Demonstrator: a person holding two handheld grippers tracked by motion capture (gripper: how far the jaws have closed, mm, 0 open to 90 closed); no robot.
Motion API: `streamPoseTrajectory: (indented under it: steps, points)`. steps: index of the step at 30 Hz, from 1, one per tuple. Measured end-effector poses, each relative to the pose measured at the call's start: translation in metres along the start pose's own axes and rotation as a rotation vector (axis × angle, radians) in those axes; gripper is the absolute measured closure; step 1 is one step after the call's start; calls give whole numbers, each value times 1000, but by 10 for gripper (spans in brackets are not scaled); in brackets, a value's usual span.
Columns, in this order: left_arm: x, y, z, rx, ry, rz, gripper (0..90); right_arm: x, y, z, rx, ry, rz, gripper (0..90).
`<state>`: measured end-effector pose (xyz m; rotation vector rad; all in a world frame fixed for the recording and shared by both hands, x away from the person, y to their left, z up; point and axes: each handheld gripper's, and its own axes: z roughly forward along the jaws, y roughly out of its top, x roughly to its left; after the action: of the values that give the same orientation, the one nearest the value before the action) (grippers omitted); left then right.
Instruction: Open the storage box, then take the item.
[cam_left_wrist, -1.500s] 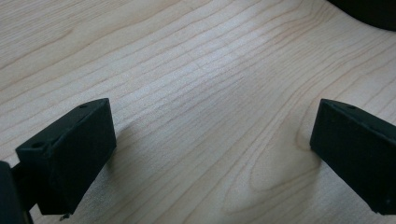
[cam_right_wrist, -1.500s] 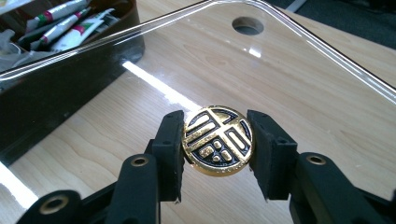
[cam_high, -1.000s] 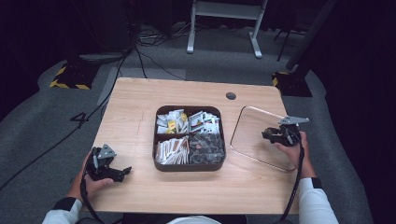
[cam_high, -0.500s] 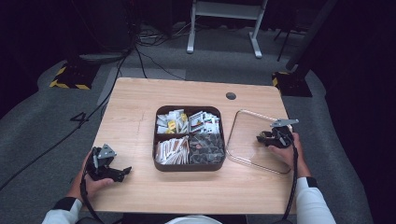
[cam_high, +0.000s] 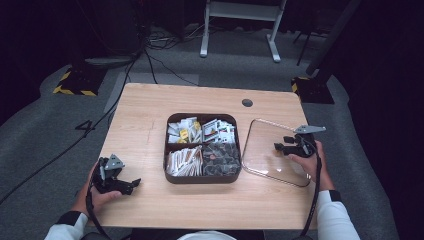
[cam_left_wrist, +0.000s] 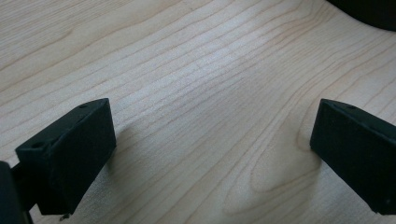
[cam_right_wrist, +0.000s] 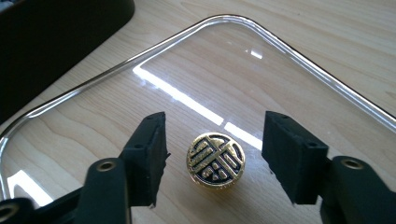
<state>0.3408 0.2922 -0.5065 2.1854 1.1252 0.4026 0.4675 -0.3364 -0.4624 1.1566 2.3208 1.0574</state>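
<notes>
- Your right tongs (cam_right_wrist: 212, 158) stand spread either side of the gold-and-black knob (cam_right_wrist: 215, 160) on the clear lid (cam_right_wrist: 289, 51); the jaws have just been opening, and the knob sits in the gap with light showing on both sides, so neither pad presses on it.
- The lid lies flat on the bench (cam_high: 145, 115), along its right edge, just beside the right wall of the brown compartment tray (cam_high: 202, 179). From above, the right tongs (cam_high: 278, 147) reach in over the lid from the right.
- The relation that matters: the knob is dead centre between the jaws and no farther ahead than the pads' tips. By my reading you have set the lid down; a straight lift away should clear the knob, while any sideways drift would knock it and slide the lid.
- Your left tongs (cam_left_wrist: 210, 154) are spread wide over bare wood, gripping nothing. In the high view they (cam_high: 131, 185) rest near the bench's front-left corner, well apart from the tray.
- The right hand (cam_high: 307, 160) is far nearer the lid; the left hand (cam_high: 100, 192) is nearer the tray's left side.
</notes>
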Motion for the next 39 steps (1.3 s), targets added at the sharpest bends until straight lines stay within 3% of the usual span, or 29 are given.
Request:
streamPoseTrajectory:
  steps: [5,13,27,39]
  points:
    - [0,0,0,0,0,0,5,7,8,-7,-40,12,-7,343]
    - [0,0,0,0,-3,-1,5,24,30,-19,-111,24,-37,344]
    - [0,0,0,-1,-2,-1,5,42,51,-22,-161,44,-78,344]
    - [0,0,0,1,-1,-2,5,59,74,-17,-168,64,-124,341]
